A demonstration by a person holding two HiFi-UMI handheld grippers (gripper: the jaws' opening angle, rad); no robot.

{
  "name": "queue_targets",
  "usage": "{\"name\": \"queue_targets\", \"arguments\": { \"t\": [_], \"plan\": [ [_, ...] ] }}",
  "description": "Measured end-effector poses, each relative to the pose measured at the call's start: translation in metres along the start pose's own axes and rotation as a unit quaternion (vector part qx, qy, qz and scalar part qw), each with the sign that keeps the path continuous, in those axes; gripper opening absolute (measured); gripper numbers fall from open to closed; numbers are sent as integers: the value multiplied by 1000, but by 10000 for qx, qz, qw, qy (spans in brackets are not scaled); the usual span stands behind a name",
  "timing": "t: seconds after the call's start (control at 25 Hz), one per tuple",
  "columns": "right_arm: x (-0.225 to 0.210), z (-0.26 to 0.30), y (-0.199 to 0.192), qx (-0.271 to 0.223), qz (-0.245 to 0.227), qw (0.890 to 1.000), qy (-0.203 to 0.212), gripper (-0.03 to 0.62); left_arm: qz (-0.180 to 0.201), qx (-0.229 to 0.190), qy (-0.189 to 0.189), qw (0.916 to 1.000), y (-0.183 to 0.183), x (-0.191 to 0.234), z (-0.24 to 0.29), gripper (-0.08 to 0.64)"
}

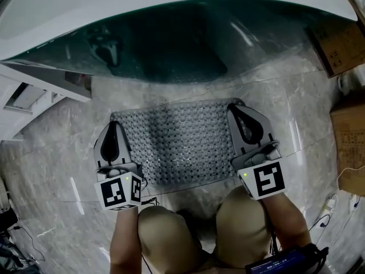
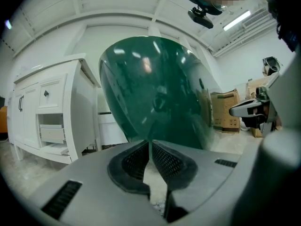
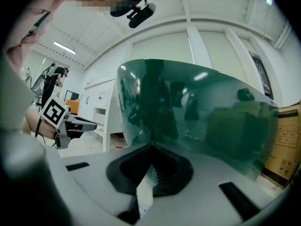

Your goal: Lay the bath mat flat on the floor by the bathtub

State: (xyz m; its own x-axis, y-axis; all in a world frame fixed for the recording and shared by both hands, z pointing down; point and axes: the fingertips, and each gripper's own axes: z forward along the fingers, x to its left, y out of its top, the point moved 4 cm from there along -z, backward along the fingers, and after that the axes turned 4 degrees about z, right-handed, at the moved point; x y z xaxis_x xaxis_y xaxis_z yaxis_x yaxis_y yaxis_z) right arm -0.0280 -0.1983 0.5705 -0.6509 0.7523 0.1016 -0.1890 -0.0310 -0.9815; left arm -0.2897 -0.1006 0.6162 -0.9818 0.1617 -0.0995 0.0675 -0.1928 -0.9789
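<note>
The bath mat (image 1: 179, 144), a clear grey sheet covered in bubbles, spreads over the marble floor in front of the dark green bathtub (image 1: 171, 44). My left gripper (image 1: 113, 127) is shut on the mat's far left corner, and my right gripper (image 1: 235, 108) is shut on its far right corner. In the left gripper view the jaws meet at the left gripper's tip (image 2: 150, 145), with a strip of mat (image 2: 156, 206) caught lower down. The right gripper's tip (image 3: 151, 147) likewise pinches clear mat material (image 3: 146, 189). Whether the mat touches the floor I cannot tell.
A white cabinet (image 1: 34, 90) stands left of the tub. Cardboard boxes (image 1: 339, 44) sit at the right, with cables (image 1: 331, 210) on the floor near them. The person's knees (image 1: 165, 233) are just behind the mat's near edge.
</note>
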Motion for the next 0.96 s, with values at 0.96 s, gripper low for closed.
{"name": "queue_targets", "arguments": {
  "t": [0.96],
  "plan": [
    [4,9,-9,53,-42,9999,88,18,-6,29,-149,9999,-7,-9,8,43]
  ]
}}
